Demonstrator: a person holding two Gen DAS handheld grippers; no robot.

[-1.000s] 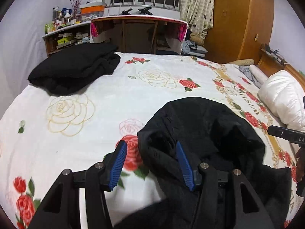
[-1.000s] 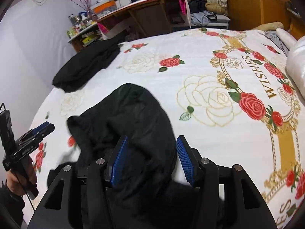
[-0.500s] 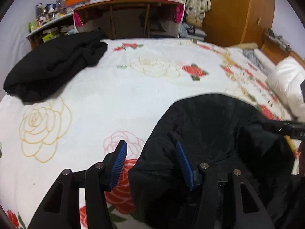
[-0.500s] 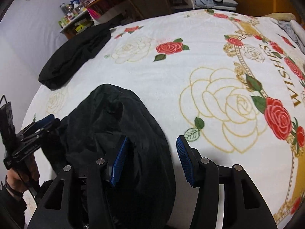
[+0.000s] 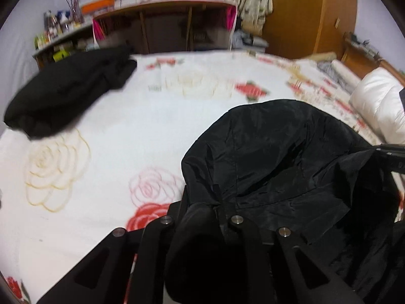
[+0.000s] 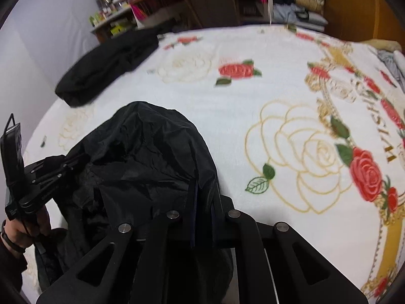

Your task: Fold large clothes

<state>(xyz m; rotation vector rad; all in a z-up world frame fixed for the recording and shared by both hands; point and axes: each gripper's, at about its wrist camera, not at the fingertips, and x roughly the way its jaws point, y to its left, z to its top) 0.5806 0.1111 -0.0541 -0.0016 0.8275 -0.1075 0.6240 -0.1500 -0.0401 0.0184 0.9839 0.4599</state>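
Observation:
A large black jacket [image 5: 273,157] lies bunched on the near part of the bed; its hood end points away from me. It also shows in the right wrist view [image 6: 152,157]. My left gripper [image 5: 217,202] is shut on the jacket's near left edge, its fingers buried in the cloth. My right gripper [image 6: 202,197] is shut on the jacket's right edge, the fabric pinched between its blue pads. The left gripper also shows at the left of the right wrist view [image 6: 50,169], and the right gripper's tip shows at the right edge of the left wrist view [image 5: 389,152].
A white blanket [image 6: 253,101] with roses covers the bed. A second black garment [image 5: 68,91] lies folded at the far left. A white puffy jacket [image 5: 377,106] sits at the right edge. A desk [image 5: 164,25] and cluttered shelf stand beyond the bed.
Both grippers were open around the jacket's edges; now both have closed on the fabric. The jacket's near part is pulled up a little.

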